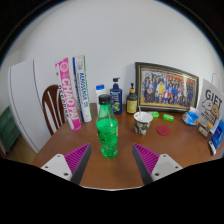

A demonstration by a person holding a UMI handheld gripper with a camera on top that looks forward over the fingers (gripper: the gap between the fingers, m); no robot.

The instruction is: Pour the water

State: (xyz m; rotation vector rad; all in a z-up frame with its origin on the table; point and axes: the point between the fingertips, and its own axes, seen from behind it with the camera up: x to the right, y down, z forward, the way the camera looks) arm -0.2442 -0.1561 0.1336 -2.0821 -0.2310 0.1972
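The green plastic bottle (pixel 107 133) stands upright near the middle of the wooden table (pixel 175 150), its green cap still on and the liquid level high, so nothing looks poured yet. It sits just ahead of the gripper (pixel 113 161), roughly centred on the gap between the two fingers; that line-up suggests the approach is aimed at the bottle's lower body, where a side grasp would be steadiest. The fingers are spread wide, their pink pads (pixel 79 158) facing inward, and they grip nothing; the bottle rests on the table by itself, apart from both.

Right of the bottle, toward the table's back edge, a patterned cup (pixel 143 122) stands open-mouthed, probably the vessel to receive the water, close enough for a short tilt. Small green items (pixel 165 117) lie beside it. Along the back edge, against the wall, a dark pump bottle (pixel 116 98) and a brown bottle (pixel 132 99) stand out of the way, next to a framed group photo (pixel 167 88). Two tall printed boxes (pixel 74 92) lean at the back left corner, above a wooden chair (pixel 51 105). A box with lettering (pixel 210 110) sits at the right edge.
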